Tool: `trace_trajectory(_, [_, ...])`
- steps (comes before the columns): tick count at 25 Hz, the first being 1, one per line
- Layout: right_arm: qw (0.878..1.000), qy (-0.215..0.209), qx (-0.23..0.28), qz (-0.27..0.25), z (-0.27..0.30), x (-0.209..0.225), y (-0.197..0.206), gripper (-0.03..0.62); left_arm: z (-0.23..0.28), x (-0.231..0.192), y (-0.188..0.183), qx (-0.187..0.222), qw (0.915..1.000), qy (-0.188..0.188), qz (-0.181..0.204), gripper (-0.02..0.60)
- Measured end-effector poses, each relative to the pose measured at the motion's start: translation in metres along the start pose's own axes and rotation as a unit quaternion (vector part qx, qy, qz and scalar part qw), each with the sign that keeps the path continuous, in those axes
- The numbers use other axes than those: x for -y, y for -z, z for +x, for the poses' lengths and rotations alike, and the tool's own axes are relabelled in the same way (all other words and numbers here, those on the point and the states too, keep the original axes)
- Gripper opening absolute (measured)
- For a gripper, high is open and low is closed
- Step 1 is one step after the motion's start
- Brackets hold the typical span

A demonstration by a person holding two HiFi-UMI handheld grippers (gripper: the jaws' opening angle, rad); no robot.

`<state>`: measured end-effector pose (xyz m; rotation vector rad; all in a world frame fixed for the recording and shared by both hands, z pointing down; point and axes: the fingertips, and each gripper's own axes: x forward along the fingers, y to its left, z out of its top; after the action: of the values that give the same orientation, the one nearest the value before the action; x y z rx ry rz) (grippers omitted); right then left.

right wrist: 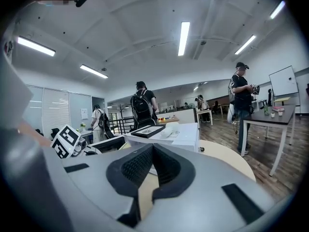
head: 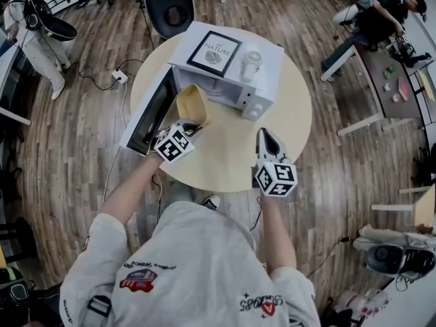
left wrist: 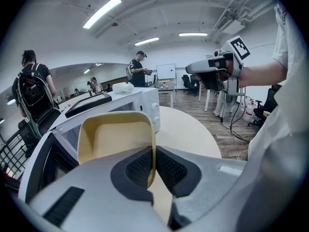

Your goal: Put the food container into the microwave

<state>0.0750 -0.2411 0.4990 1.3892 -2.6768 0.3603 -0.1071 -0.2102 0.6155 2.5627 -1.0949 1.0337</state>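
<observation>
A pale yellow food container (head: pixel 192 105) hangs tilted in front of the microwave's open cavity, and my left gripper (head: pixel 193 126) is shut on its near rim. In the left gripper view the container's (left wrist: pixel 118 139) wall runs between the two dark pads (left wrist: pixel 140 168). The white microwave (head: pixel 231 80) stands at the back of the round table (head: pixel 225 155) with its door (head: pixel 146 114) swung open to the left. My right gripper (head: pixel 267 138) hovers over the table's right half, shut and empty; in the right gripper view (right wrist: pixel 153 166) its pads meet.
A framed picture (head: pixel 214 53) and a small white round object (head: pixel 251 62) lie on top of the microwave. A black chair (head: pixel 169 9) stands behind the table and a power strip (head: pixel 119 77) lies on the floor at left. People stand at desks farther off.
</observation>
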Motion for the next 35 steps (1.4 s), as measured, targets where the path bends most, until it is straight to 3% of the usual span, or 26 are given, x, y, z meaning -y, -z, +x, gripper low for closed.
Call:
trace_trajectory(19, [0.999, 0.047, -0.015, 0.019, 0.008, 0.042, 0.018, 0.002, 0.061, -0.029, 0.018, -0.078, 0.9929, 0.040, 0.081, 0.014])
trace_trajectory(26, [0.997, 0.073, -0.023, 0.026, -0.006, 0.060, 0.028, 0.002, 0.091, -0.046, 0.016, -0.100, 0.9897, 0.041, 0.094, 0.014])
trace_trajectory(29, [0.996, 0.084, -0.026, 0.032, -0.013, 0.066, 0.031, 0.002, 0.100, -0.058, 0.019, -0.122, 0.9859, 0.036, 0.108, 0.014])
trace_trajectory(35, [0.993, 0.106, -0.035, 0.035, -0.026, 0.082, 0.041, 0.002, 0.124, -0.075, 0.021, -0.158, 0.9708, 0.027, 0.178, 0.015])
